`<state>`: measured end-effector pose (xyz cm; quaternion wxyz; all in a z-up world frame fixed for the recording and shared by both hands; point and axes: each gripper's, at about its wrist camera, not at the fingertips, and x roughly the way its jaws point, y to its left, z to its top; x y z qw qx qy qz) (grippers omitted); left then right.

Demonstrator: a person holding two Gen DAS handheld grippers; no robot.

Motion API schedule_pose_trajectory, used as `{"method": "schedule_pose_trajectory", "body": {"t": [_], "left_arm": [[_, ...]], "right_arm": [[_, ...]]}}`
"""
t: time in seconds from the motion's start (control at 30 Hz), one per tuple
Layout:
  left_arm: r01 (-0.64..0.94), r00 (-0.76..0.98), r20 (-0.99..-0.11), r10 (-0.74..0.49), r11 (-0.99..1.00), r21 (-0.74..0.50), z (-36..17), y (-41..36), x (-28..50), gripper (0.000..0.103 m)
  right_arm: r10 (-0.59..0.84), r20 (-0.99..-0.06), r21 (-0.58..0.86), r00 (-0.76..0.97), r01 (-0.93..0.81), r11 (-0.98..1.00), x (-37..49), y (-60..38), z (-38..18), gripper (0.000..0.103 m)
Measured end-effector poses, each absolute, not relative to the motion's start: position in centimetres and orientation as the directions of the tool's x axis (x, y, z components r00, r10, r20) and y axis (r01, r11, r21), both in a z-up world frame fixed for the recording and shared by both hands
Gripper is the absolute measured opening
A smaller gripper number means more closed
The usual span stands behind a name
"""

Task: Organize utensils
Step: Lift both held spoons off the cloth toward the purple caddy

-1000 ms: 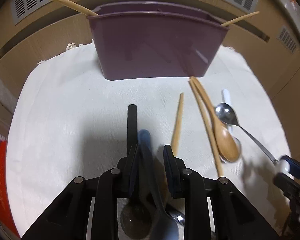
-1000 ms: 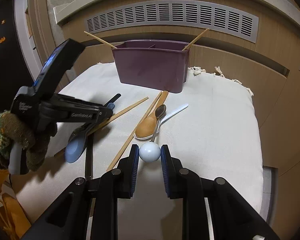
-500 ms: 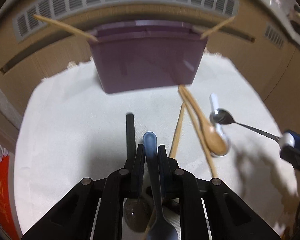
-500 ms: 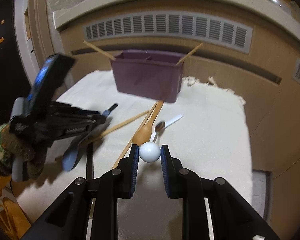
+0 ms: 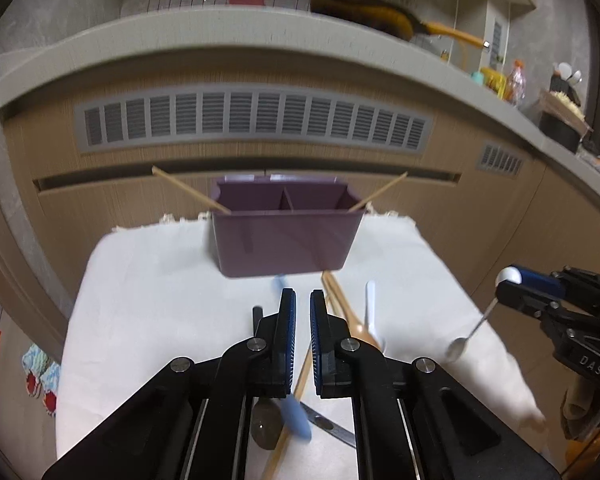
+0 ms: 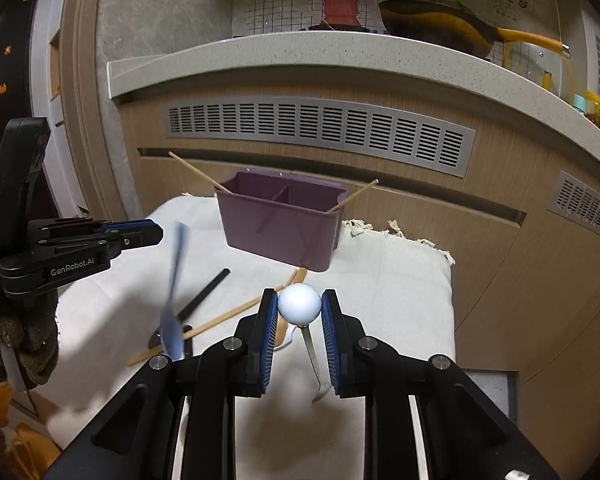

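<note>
Both grippers have risen since half a second back; the purple organizer [image 5: 284, 242] now sits lower and smaller in each view, counter and pan showing above it. Left gripper [image 5: 302, 300]: pads stand with a narrow gap. Blue plastic spoon [image 6: 176, 280] hangs blurred, bowl down, just past the fingertips in the right wrist view; in the left wrist view its blur crosses the left pad rather than the gap. Cannot tell whether it is clamped or loose.

Right gripper [image 6: 300, 304]: clenched on the white ball end of a metal spoon [image 6: 300, 303]; the steel stem drops below the pads, bowl hanging downward, clear of the cloth in the left wrist view.

Organizer stands upright at the far edge of the white cloth [image 5: 160, 280], two compartments visible, one wooden chopstick [image 5: 190, 190] leaning out of the left end, another [image 5: 380, 192] out of the right end.

On the cloth, near the organizer's front: wooden spoon [image 5: 346, 312] and a white spoon [image 5: 371, 308] side by side, a loose chopstick [image 6: 220, 320], a black-handled spoon [image 6: 204, 294] partly under the left gripper
</note>
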<state>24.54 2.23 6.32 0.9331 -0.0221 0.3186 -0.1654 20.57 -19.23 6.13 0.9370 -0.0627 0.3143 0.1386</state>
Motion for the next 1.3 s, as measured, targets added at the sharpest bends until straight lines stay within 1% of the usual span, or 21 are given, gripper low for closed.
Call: {"method": "schedule_pose_trajectory", "body": {"t": [0.13, 0.17, 0.23, 0.27, 0.33, 0.4, 0.5, 0.6, 0.67, 0.7, 0.73, 0.87, 0.93, 1.0, 1.03, 1.1, 1.2, 1.3], "left_arm": [[0.286, 0.762, -0.567, -0.312, 0.948, -0.139, 7.3, 2.8, 24.3, 0.007], [0.272, 0.754, -0.582, -0.305, 0.951, -0.146, 7.0, 3.1, 24.7, 0.008], [0.264, 0.693, -0.656, -0.3, 0.952, -0.156, 5.7, 3.3, 25.9, 0.012], [0.253, 0.673, -0.681, -0.288, 0.955, -0.154, 5.0, 3.3, 26.2, 0.016], [0.238, 0.619, -0.736, -0.272, 0.959, -0.154, 2.9, 3.0, 27.3, 0.042], [0.245, 0.582, -0.763, -0.282, 0.955, -0.165, 1.3, 2.4, 27.8, 0.049], [0.266, 0.533, -0.798, -0.281, 0.951, -0.158, -0.8, 0.9, 29.2, 0.049], [0.262, 0.507, -0.826, -0.248, 0.957, -0.127, -2.4, -0.3, 31.4, 0.049], [0.272, 0.487, -0.84, -0.24, 0.955, -0.115, -3.1, -1.1, 32.8, 0.045], [0.284, 0.476, -0.846, -0.24, 0.953, -0.11, -3.4, -1.6, 33.2, 0.041], [0.291, 0.464, -0.856, -0.23, 0.952, -0.098, -3.7, -1.9, 33.7, 0.039], [0.282, 0.432, -0.881, -0.191, 0.957, -0.069, -5.0, -2.5, 35.0, 0.038], [0.276, 0.405, -0.891, -0.204, 0.957, -0.093, -5.6, -2.4, 35.4, 0.026], [0.272, 0.393, -0.896, -0.208, 0.957, -0.103, -6.3, -2.6, 35.7, 0.021], [0.277, 0.418, -0.887, -0.196, 0.958, -0.082, -6.2, -2.7, 35.5, 0.016], [0.289, 0.439, -0.88, -0.184, 0.956, -0.056, -6.3, -3.0, 35.3, 0.012], [0.287, 0.484, -0.849, -0.212, 0.955, -0.075, -5.3, -2.6, 34.2, 0.012], [0.28, 0.574, -0.777, -0.257, 0.954, -0.109, -1.9, -1.6, 31.7, 0.012]], "right_arm": [[0.228, -0.613, -0.016, 0.756, -0.3, 0.954, 20.5, -19.3, 6.8, 0.021], [0.223, -0.616, -0.023, 0.756, -0.3, 0.954, 20.4, -19.2, 6.8, 0.021], [0.231, -0.626, -0.019, 0.745, -0.31, 0.95, 20.3, -19.1, 6.5, 0.021], [0.235, -0.63, -0.015, 0.74, -0.315, 0.949, 20.2, -19.1, 6.3, 0.021], [0.248, -0.642, -0.002, 0.726, -0.325, 0.946, 20.2, -19.0, 5.6, 0.021], [0.263, -0.655, 0.016, 0.708, -0.335, 0.942, 20.3, -18.8, 4.8, 0.021], [0.285, -0.667, 0.038, 0.689, -0.351, 0.936, 20.7, -18.8, 3.8, 0.021], [0.294, -0.67, 0.053, 0.682, -0.351, 0.935, 21.2, -19.0, 3.3, 0.021], [0.296, -0.671, 0.062, 0.68, -0.347, 0.936, 21.4, -19.3, 3.0, 0.021], [0.297, -0.672, 0.064, 0.678, -0.346, 0.936, 21.5, -19.4, 2.9, 0.021], [0.299, -0.673, 0.068, 0.677, -0.346, 0.936, 21.6, -19.5, 2.8, 0.021], [0.307, -0.669, 0.074, 0.677, -0.351, 0.934, 21.7, -19.7, 2.7, 0.021], [0.31, -0.669, 0.073, 0.676, -0.355, 0.932, 21.6, -19.6, 2.7, 0.021], [0.309, -0.668, 0.072, 0.677, -0.354, 0.932, 21.6, -19.5, 2.7, 0.021], [0.308, -0.668, 0.072, 0.677, -0.353, 0.933, 21.6, -19.5, 2.7, 0.021], [0.304, -0.67, 0.069, 0.678, -0.35, 0.934, 21.5, -19.4, 2.7, 0.021], [0.296, -0.67, 0.058, 0.681, -0.349, 0.935, 21.2, -19.3, 2.9, 0.021], [0.294, -0.662, 0.05, 0.689, -0.351, 0.935, 20.7, -19.4, 3.4, 0.021]]}}
